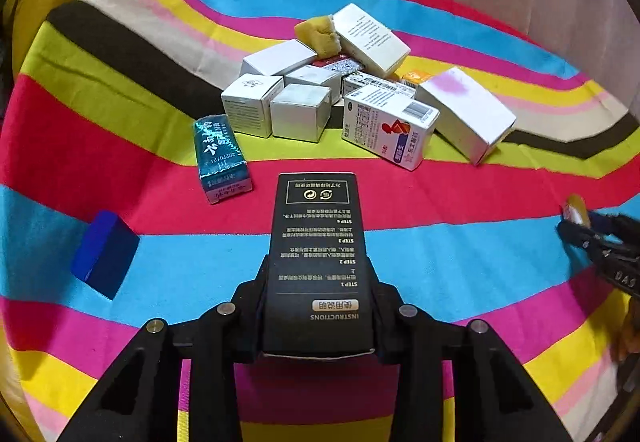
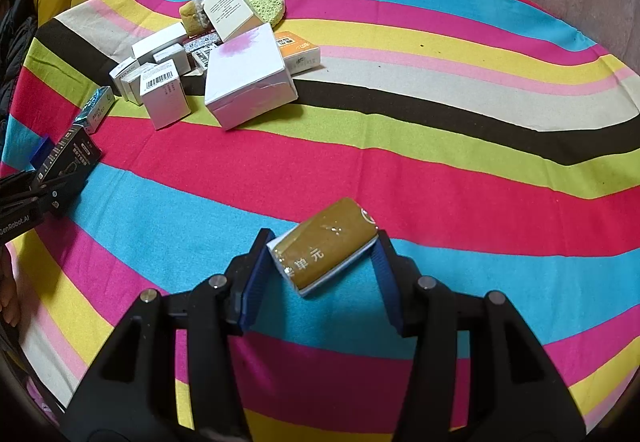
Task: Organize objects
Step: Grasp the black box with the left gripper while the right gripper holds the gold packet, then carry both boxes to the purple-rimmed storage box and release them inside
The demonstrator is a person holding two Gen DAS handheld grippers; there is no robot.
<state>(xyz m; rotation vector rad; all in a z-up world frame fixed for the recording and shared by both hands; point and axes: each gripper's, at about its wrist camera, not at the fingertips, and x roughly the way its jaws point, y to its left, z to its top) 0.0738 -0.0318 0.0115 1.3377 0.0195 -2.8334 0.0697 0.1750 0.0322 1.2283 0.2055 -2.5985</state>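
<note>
Left wrist view: the left gripper pinches a long black box between both fingers, its far end jutting out over the striped cloth; ahead sits the heap of white boxes with a teal box at its near left and a blue block lying apart to the left. With so much of the black box overhanging the grip, it could lever downward or twist loose if swung fast, and its leading end could knock the teal box when set near the heap. Right wrist view: the right gripper has its jaws closed on a gold box, held skewed, one corner against each blue pad, well clear of the big white box and orange box at the heap. That corner-to-corner hold looks shaky; the glossy wrapper may let the box rotate or slip out onto the cloth, and a crooked release would leave it askew
</note>
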